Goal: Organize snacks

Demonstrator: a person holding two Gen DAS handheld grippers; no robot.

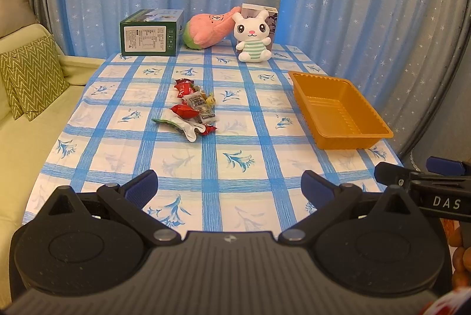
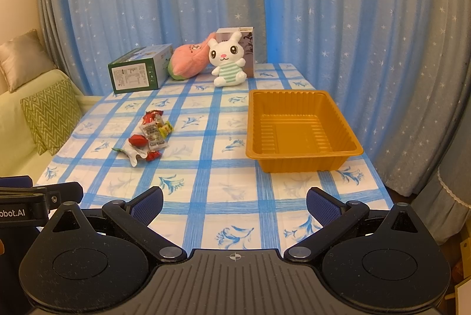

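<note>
A small heap of wrapped snacks (image 1: 191, 106) (image 2: 148, 135), red, white and yellow packets, lies left of centre on the blue-checked tablecloth. An empty orange plastic tray (image 1: 338, 109) (image 2: 300, 126) sits on the right side of the table. My left gripper (image 1: 229, 188) hovers open over the near table edge, well short of the snacks, nothing between its blue pads. My right gripper (image 2: 234, 203) is likewise open and empty, near the front edge, with the tray ahead of it to the right. Each gripper's side shows at the other view's edge.
At the far edge stand a green box (image 1: 148, 34) (image 2: 138, 71), a pink plush (image 1: 209, 29) (image 2: 191, 59), a white rabbit plush (image 1: 253, 35) (image 2: 228, 62) and a carton behind it. A sofa with a zigzag cushion (image 1: 32, 76) lies left; starred curtains hang behind.
</note>
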